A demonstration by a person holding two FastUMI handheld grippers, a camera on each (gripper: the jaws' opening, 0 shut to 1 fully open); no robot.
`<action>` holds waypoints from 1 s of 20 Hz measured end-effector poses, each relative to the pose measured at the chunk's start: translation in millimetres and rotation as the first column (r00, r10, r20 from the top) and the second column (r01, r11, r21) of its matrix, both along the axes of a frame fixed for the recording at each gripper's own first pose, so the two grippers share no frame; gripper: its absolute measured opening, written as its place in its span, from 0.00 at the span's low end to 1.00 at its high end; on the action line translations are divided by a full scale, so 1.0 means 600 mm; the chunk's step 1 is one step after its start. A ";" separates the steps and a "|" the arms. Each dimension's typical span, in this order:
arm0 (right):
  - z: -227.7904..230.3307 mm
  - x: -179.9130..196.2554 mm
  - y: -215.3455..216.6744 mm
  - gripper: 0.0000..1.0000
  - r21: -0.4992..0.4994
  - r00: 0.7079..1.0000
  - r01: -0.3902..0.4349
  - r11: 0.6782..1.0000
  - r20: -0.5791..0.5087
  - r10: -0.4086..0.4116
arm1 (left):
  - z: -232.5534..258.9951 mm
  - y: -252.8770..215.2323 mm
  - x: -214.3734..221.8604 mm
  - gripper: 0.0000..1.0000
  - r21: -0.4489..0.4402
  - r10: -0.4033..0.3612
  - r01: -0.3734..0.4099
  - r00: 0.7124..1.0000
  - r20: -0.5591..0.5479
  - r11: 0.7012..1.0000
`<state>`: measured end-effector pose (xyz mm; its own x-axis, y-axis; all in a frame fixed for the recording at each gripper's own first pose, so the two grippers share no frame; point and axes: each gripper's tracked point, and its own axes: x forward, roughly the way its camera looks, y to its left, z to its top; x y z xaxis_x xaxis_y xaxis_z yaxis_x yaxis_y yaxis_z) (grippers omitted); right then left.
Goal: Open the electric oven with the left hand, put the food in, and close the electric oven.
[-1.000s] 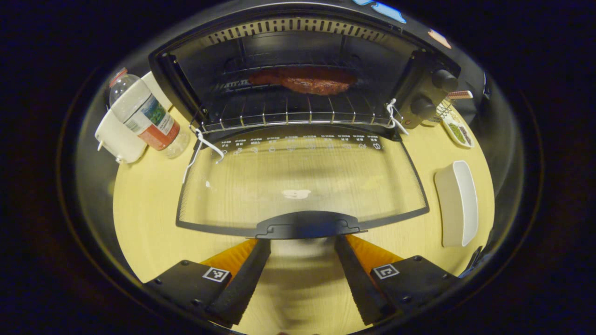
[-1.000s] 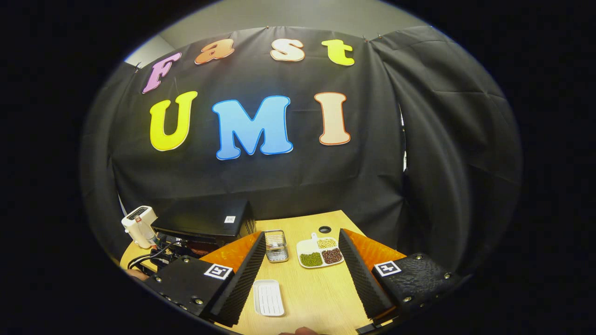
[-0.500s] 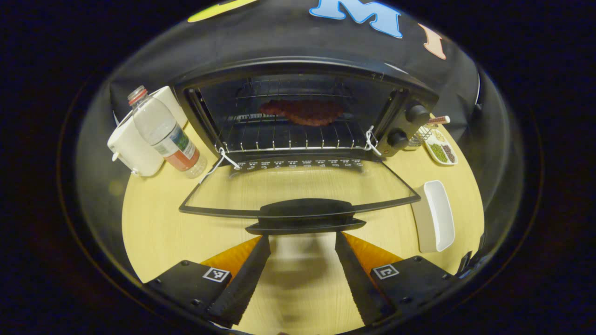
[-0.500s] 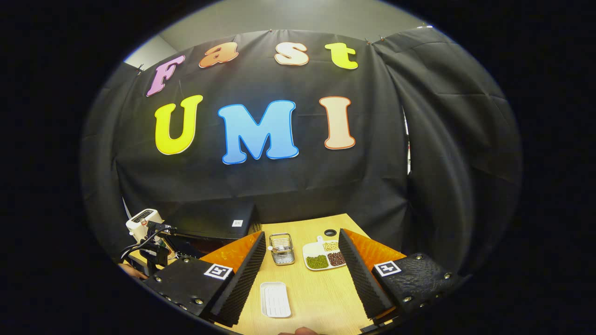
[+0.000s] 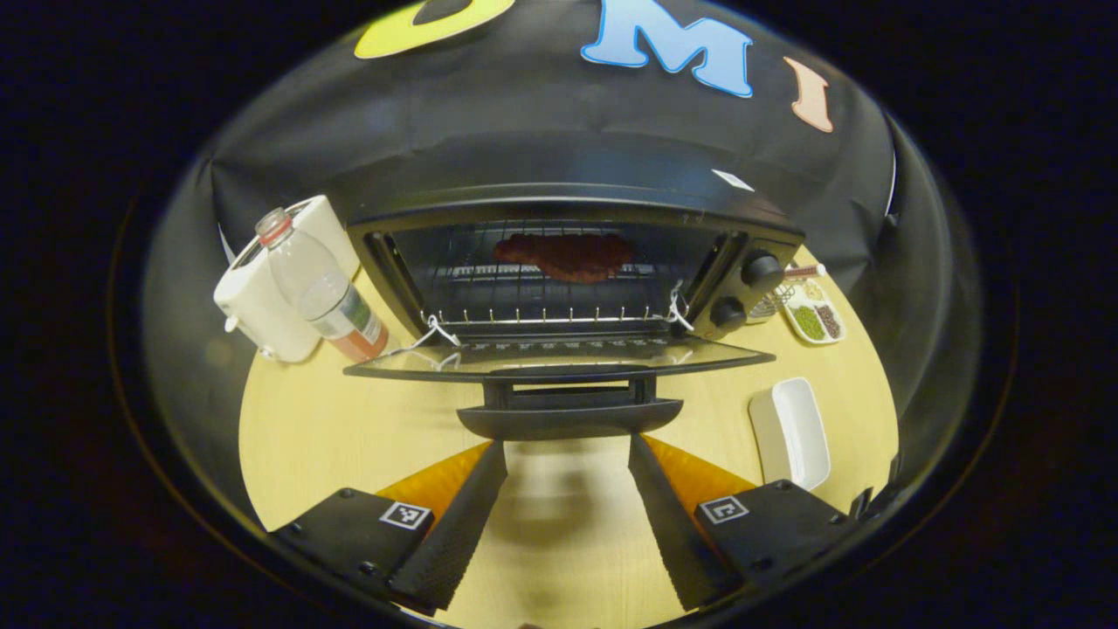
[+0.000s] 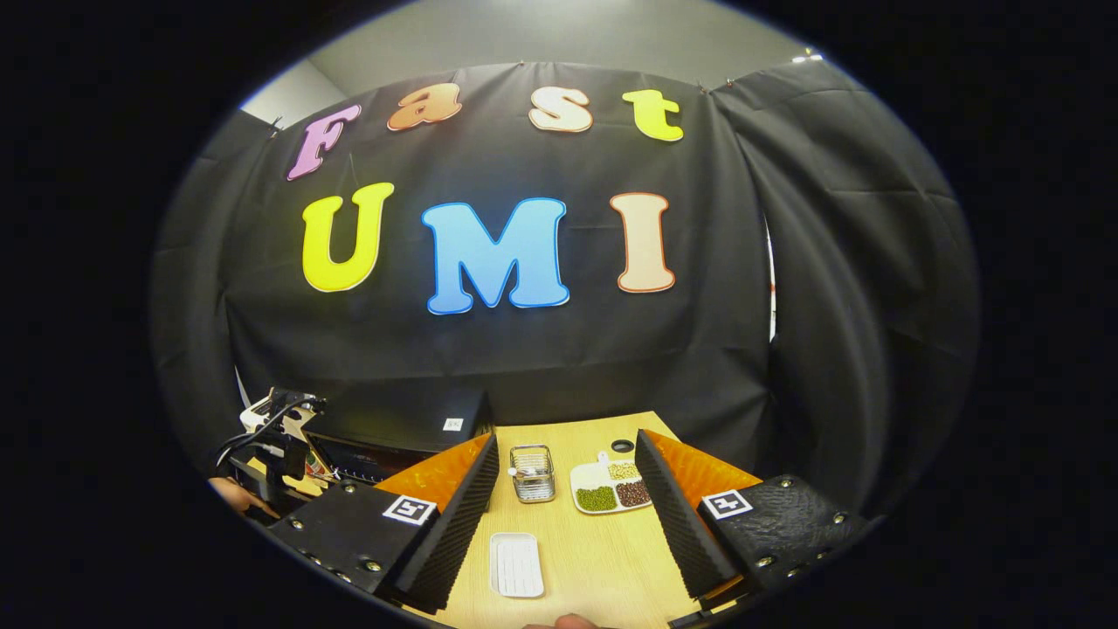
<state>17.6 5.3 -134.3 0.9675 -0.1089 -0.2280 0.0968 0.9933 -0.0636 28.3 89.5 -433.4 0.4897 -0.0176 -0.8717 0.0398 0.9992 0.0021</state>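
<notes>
The black electric oven (image 5: 576, 205) stands open, its glass door (image 5: 559, 358) hanging about level and seen edge-on. A reddish-brown piece of food (image 5: 563, 255) lies on the wire rack inside. The door's black handle (image 5: 568, 418) sits just beyond the tips of my left gripper (image 5: 568, 447), which is open and holds nothing. My right gripper (image 6: 566, 444) is open and empty above the wooden table (image 6: 594, 559), off to the oven's (image 6: 397, 419) right. In the right gripper view the left gripper (image 6: 271, 441) and a hand appear at the far left, in front of the oven.
A clear water bottle (image 5: 323, 293) leans on a white appliance (image 5: 262, 297) left of the oven. Right of it lie a white oblong dish (image 5: 790, 432), a divided plate of beans (image 5: 810, 319) and a small wire basket (image 6: 533, 472). Two knobs (image 5: 762, 271) face front.
My left gripper has pulled back and dropped from above the door to the level of its edge. The handle now stands just past its fingertips. The right gripper has barely shifted.
</notes>
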 end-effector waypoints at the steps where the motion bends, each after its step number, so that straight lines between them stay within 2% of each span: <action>1: 0.004 0.000 0.000 0.95 0.004 1.000 0.003 1.000 0.007 -0.003 | 0.004 0.002 0.004 0.92 0.003 0.001 -0.001 1.000 0.009 1.000; 2: 0.006 -0.002 0.000 0.95 0.004 1.000 0.003 1.000 0.008 -0.003 | 0.009 0.003 0.007 0.92 0.005 0.004 -0.004 1.000 0.016 1.000; 3: 0.007 -0.004 -0.001 0.95 0.001 1.000 0.004 1.000 0.010 -0.004 | 0.013 0.006 0.010 0.96 0.007 0.010 -0.010 1.000 0.022 1.000; 5: 0.006 -0.008 0.000 0.95 -0.006 1.000 0.003 1.000 0.013 -0.002 | 0.025 0.009 0.014 0.96 0.008 0.022 -0.023 0.999 0.036 1.000; 6: 0.007 -0.008 0.000 0.95 -0.008 1.000 0.002 1.000 0.014 -0.002 | 0.031 0.013 0.015 0.92 0.015 0.024 -0.024 0.999 0.049 1.000; 7: 0.005 -0.008 0.000 0.95 -0.009 1.000 0.003 1.000 0.015 -0.002 | 0.037 0.016 0.015 1.00 0.022 0.020 -0.021 0.998 0.058 1.000; 9: 0.006 -0.007 0.000 0.95 -0.006 1.000 -0.001 1.000 0.018 0.001 | 0.056 0.017 0.016 1.00 0.027 0.021 -0.024 0.997 0.079 0.999; 10: 0.007 -0.007 -0.001 0.95 -0.005 1.000 -0.005 1.000 0.020 0.005 | 0.060 0.008 0.022 0.92 0.023 0.027 -0.029 0.995 0.096 0.999; 13: 0.012 -0.006 -0.002 0.95 -0.002 0.999 -0.017 1.000 0.030 0.017 | 0.113 0.000 0.026 1.00 -0.012 0.044 -0.043 0.980 0.194 0.999; 14: 0.017 -0.006 -0.001 0.95 0.001 0.999 -0.026 1.000 0.037 0.026 | 0.140 -0.006 0.028 0.96 -0.019 0.049 -0.045 0.970 0.238 0.999; 16: 0.032 -0.005 0.000 0.95 0.003 0.997 -0.053 0.999 0.055 0.053 | 0.206 -0.021 0.029 1.00 -0.035 0.060 -0.050 0.937 0.344 0.998; 18: 0.057 -0.001 0.007 0.95 0.006 0.993 -0.089 0.996 0.081 0.088 | 0.283 -0.035 0.023 1.00 -0.048 0.087 -0.073 0.887 0.453 0.996; 20: 0.082 0.009 0.015 0.95 0.007 0.987 -0.124 0.992 0.105 0.123 | 0.367 -0.056 0.013 1.00 -0.082 0.117 -0.086 0.824 0.555 0.993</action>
